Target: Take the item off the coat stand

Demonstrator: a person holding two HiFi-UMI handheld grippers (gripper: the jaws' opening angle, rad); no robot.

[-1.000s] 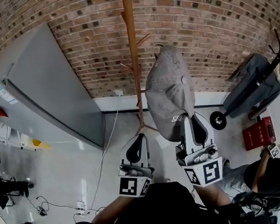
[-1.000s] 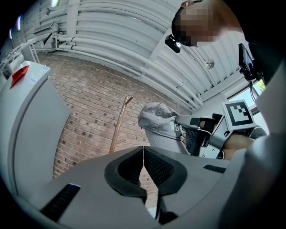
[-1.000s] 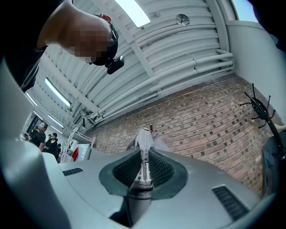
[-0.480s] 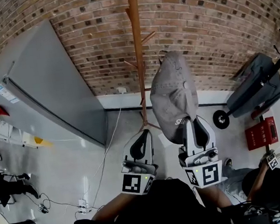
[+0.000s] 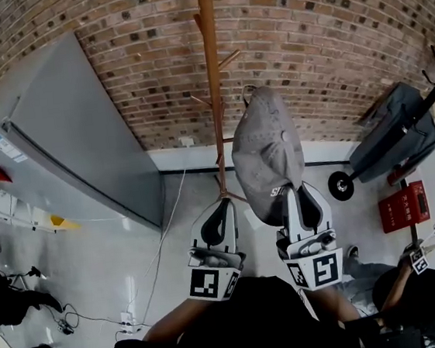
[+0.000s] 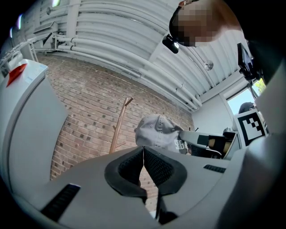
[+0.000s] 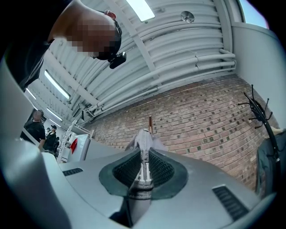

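A grey baseball cap point(image 5: 268, 152) is held up to the right of the wooden coat stand point(image 5: 212, 68), and I see no peg touching it. My right gripper point(image 5: 290, 192) is shut on the cap's lower edge. In the right gripper view the cap's fabric point(image 7: 144, 142) stands edge-on between the pads of that gripper point(image 7: 144, 159). My left gripper point(image 5: 220, 208) is beside it, near the stand's foot, shut with nothing in it. The left gripper view shows its pads point(image 6: 154, 166) pressed together, with the cap point(image 6: 156, 133) and the stand point(image 6: 118, 125) beyond.
A tall grey cabinet point(image 5: 74, 147) stands left of the stand against the brick wall point(image 5: 318, 33). At the right are a scooter point(image 5: 397, 137) and a red box point(image 5: 399, 207). Another person point(image 5: 419, 298) crouches at lower right. Cables and a power strip point(image 5: 129, 321) lie on the floor.
The view has shifted slightly. My left gripper has come up a little toward the stand's foot. The right gripper keeps the same hold on the cap.
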